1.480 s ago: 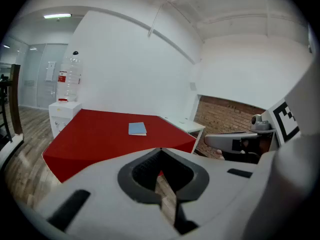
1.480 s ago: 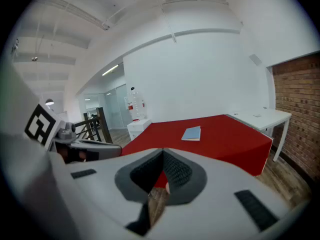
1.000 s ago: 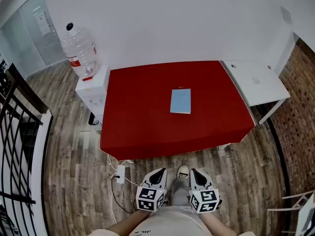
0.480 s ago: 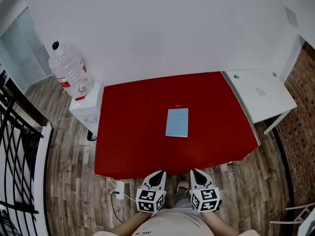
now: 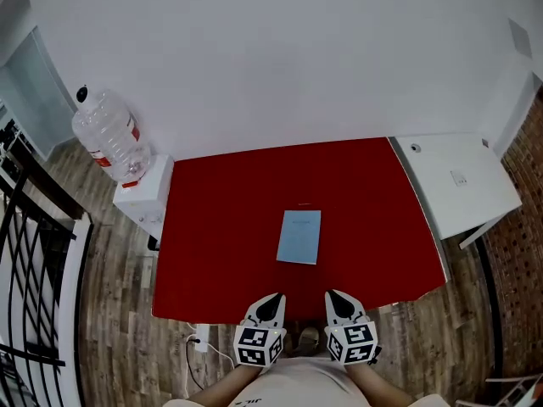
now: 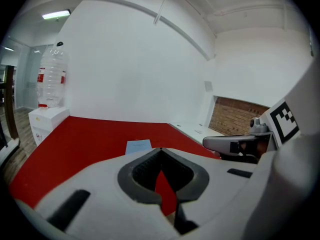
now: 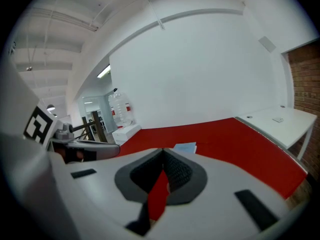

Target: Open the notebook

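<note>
A closed light-blue notebook (image 5: 299, 236) lies flat near the middle of the red table (image 5: 221, 227). It shows small and far off in the left gripper view (image 6: 138, 146) and the right gripper view (image 7: 185, 147). My left gripper (image 5: 274, 299) and right gripper (image 5: 332, 298) are held side by side close to my body, just short of the table's near edge and well back from the notebook. Each is shut, its tips meeting with nothing held, as the left gripper (image 6: 160, 150) and right gripper (image 7: 162, 150) views show.
A large water bottle (image 5: 103, 130) stands on a white dispenser (image 5: 140, 195) off the table's left end. A white side table (image 5: 458, 181) adjoins the right end. A black railing (image 5: 34, 253) runs along the far left, and a white wall backs the table.
The table and notebook have slid down the head view toward me as I came closer. Both grippers keep the same place in the view and stay shut.
</note>
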